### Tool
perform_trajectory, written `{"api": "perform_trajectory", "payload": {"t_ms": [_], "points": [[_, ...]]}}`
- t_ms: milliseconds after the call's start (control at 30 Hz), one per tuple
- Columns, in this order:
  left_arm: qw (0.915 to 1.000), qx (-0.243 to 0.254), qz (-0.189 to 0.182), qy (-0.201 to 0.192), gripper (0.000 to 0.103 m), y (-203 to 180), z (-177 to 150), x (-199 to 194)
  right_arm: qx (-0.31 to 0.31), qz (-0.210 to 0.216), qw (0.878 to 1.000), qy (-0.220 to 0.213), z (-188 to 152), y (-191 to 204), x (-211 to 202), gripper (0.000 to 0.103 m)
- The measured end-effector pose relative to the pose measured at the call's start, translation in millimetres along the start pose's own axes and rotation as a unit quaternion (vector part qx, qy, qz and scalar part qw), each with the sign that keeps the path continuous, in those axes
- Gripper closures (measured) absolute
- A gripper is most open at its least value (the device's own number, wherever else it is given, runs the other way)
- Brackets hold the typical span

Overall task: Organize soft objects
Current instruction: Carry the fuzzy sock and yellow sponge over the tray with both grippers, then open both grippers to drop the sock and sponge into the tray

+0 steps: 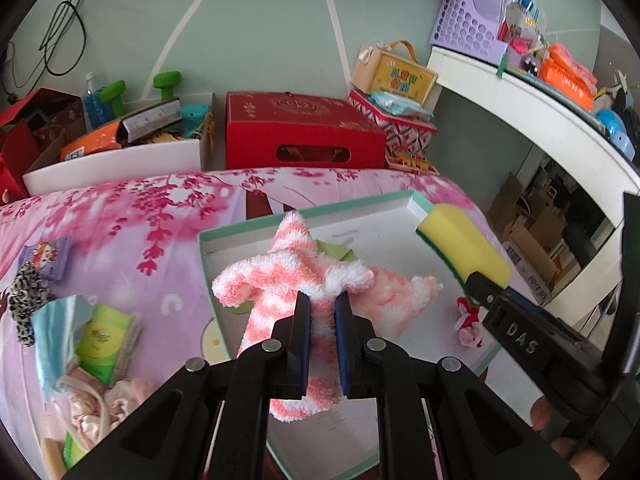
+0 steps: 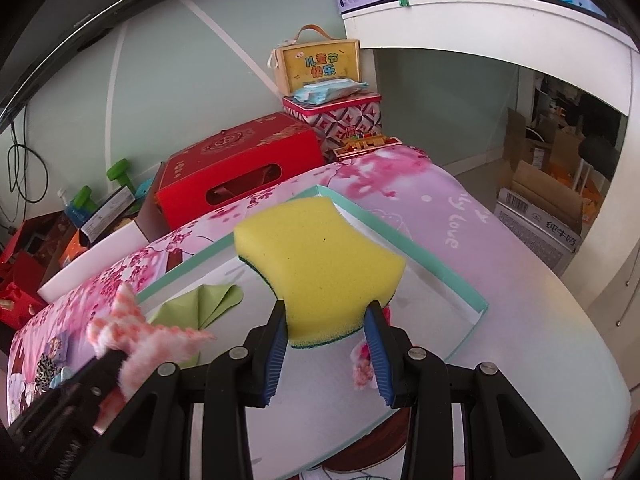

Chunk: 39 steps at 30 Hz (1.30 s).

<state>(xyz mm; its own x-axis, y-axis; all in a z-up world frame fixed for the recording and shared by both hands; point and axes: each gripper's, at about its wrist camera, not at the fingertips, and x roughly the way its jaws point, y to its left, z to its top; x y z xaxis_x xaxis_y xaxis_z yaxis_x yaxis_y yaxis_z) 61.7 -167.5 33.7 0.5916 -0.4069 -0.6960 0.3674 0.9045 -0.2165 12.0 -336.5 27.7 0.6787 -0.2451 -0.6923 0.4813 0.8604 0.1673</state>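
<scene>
Two grippers: both yours, both loaded.
Left gripper [image 1: 322, 312]: pinches pink-white fuzzy sock [image 1: 280, 276] above white tray [image 1: 376, 232].
Right gripper [image 2: 328, 332]: clamps yellow sponge [image 2: 320, 256] over same tray.

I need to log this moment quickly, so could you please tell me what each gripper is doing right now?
Left gripper: closed on the pink-and-white fuzzy sock.
Right gripper: closed on the yellow sponge.
</scene>
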Motion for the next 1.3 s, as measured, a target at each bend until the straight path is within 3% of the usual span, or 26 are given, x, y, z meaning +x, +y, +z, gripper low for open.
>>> {"api": "perform_trajectory", "payload": {"t_ms": [467,633,767,833,900,967,1067,1133,1233,1300], "points": [[0.9986,-0.006,0.015,0.051,0.091,4,-9,46,-0.01,-0.004,1.0,0.013,0,8,18,0.062],[0.9986,-0.002,0.016,0.051,0.089,2,-7,48,-0.012,-0.006,1.0,0.014,0,9,19,0.06],[0.9985,-0.003,0.01,0.054,0.068,2,-5,43,-0.014,-0.009,1.0,0.016,1,11,18,0.058],[0.9982,-0.002,0.012,0.058,0.05,2,-4,40,-0.012,-0.001,1.0,0.019,1,10,18,0.047],[0.9981,-0.006,0.013,0.061,0.047,4,-2,36,-0.012,-0.003,1.0,0.018,2,10,15,0.038],[0.9982,-0.012,0.007,0.059,0.046,7,1,29,-0.011,-0.008,1.0,0.019,3,10,13,0.037],[0.9985,-0.016,0.01,0.051,0.032,10,5,19,-0.009,-0.01,1.0,0.025,4,8,11,0.028],[0.9987,-0.022,0.015,0.043,0.018,13,8,13,-0.011,-0.016,0.999,0.032,5,7,11,0.013],[0.9983,-0.034,0.033,0.035,0.008,21,10,7,-0.015,-0.023,0.999,0.045,4,6,12,0.0],[0.9972,-0.042,0.051,0.035,0.007,26,10,7,-0.02,-0.029,0.998,0.048,4,7,12,0.0]]}}
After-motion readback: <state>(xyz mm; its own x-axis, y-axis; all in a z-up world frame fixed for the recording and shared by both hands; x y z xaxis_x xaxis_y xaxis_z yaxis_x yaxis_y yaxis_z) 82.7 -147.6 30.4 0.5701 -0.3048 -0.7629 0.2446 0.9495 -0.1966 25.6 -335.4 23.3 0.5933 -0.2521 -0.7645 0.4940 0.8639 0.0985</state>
